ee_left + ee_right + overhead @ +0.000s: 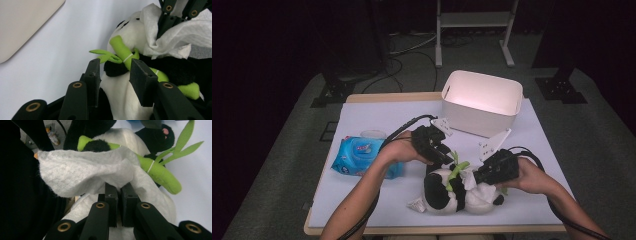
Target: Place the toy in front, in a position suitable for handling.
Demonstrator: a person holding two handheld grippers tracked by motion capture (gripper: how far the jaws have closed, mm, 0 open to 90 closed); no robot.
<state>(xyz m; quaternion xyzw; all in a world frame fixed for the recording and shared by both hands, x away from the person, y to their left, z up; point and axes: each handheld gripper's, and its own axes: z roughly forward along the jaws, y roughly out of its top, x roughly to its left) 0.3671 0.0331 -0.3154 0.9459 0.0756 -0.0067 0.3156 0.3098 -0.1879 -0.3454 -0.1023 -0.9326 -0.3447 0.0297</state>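
High view: a table (362, 210) covered in white, with a white bin (482, 102) at the back and a blue wipes pack (359, 156) at the left. Near the front edge lies a plush panda (447, 192), holding a green bamboo stalk (122, 51). The right gripper (119, 188) is clamped on a white wipe (82, 172) lying on the panda. The left gripper (115, 67) stands with its jaws apart on either side of the panda's body beside the bamboo.
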